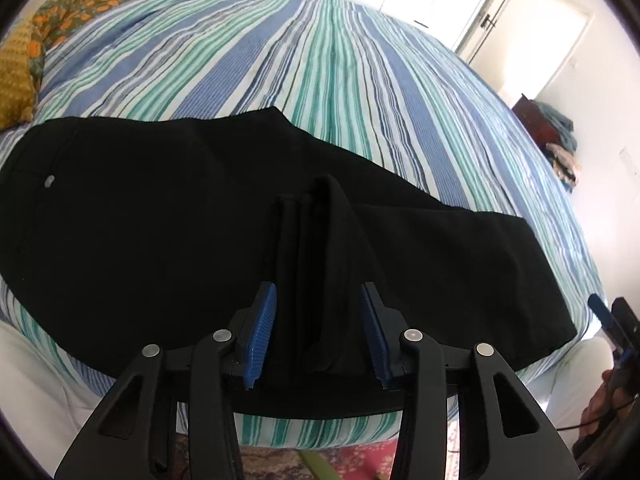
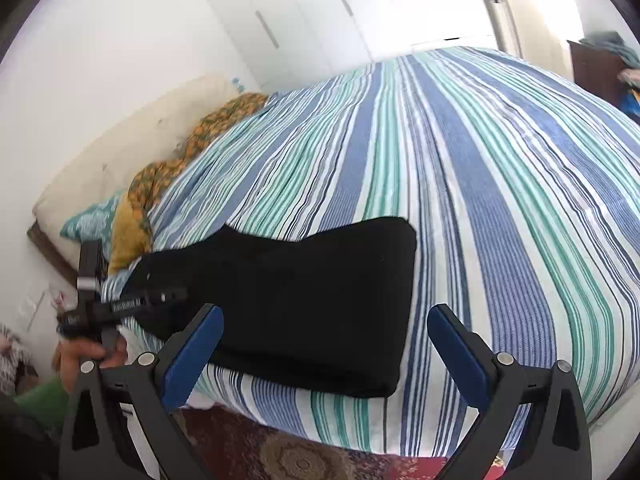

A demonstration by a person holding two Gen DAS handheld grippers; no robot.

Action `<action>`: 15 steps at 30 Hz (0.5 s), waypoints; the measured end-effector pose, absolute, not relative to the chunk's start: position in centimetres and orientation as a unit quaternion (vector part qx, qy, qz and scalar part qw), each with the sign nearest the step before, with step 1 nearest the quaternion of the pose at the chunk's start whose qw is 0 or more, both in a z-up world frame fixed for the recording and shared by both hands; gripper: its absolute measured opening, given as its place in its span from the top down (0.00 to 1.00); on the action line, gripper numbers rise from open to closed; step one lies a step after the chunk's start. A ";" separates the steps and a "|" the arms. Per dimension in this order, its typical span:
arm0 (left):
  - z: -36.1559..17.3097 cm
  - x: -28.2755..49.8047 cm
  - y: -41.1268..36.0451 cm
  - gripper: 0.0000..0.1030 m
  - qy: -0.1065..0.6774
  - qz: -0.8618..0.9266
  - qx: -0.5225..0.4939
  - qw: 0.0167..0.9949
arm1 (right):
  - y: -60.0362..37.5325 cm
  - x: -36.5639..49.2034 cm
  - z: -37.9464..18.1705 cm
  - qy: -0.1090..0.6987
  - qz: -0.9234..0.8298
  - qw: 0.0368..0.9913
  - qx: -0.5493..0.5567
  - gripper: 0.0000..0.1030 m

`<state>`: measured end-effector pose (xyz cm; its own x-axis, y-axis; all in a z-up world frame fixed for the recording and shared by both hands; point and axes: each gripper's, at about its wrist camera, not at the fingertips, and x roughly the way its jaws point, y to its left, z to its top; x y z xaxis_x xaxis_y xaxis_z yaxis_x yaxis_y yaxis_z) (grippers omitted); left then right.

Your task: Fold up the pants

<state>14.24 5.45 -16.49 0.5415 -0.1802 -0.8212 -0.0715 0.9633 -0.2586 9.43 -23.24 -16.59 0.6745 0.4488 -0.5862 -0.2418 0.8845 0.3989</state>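
Black pants (image 1: 140,216) lie folded lengthwise across the near edge of the striped bed (image 1: 328,60). My left gripper (image 1: 319,292) is shut on a raised ridge of the pants' fabric; its blue pads (image 1: 262,332) press the bunched cloth from both sides. In the right wrist view the pants (image 2: 304,300) form a flat black band whose end (image 2: 404,280) lies below my right gripper (image 2: 325,314). That gripper hangs above the cloth, jaws wide open and holding nothing. A hand (image 2: 86,354) holds the left gripper (image 2: 120,308) at the far left. The right gripper (image 1: 612,328) shows at the right edge.
An orange and yellow floral blanket (image 2: 172,168) and pillows (image 2: 92,216) lie at the head of the bed. A patterned rug (image 2: 288,456) covers the floor below the bed's near edge. White wardrobe doors (image 2: 304,12) stand behind, and a dark wooden unit with clothes (image 1: 548,128) is at the right.
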 end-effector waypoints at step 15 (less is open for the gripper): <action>-15.7 11.1 6.6 0.37 0.461 0.000 -0.138 0.877 | -24.3 11.4 -18.9 0.407 0.177 0.883 0.154 0.02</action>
